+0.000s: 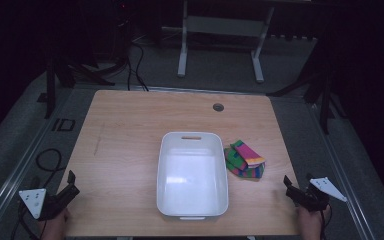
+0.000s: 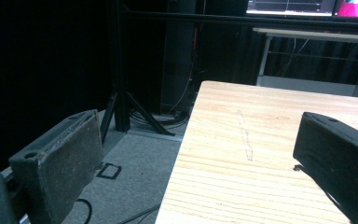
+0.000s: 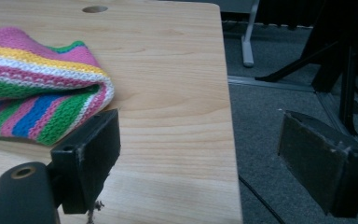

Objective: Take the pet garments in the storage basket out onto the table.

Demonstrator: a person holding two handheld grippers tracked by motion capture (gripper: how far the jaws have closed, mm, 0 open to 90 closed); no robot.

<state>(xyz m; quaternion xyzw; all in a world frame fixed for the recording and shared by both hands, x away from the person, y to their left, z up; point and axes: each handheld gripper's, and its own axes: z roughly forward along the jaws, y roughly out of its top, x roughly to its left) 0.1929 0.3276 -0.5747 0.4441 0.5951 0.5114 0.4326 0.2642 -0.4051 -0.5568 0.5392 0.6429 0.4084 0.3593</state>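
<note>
My left gripper (image 1: 71, 186) and right gripper (image 1: 290, 187) gape wide, empty, at the table's (image 1: 130, 125) near corners; white tub (image 1: 192, 172) centre, striped knit cloth (image 1: 245, 160) just beside it.

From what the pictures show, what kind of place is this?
Probably a lab or recording room: a wooden table ringed by black stands and floor cables, with lit monitors behind a second desk.

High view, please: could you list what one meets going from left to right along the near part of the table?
left gripper → white bin → striped knitted cloth → right gripper
</note>
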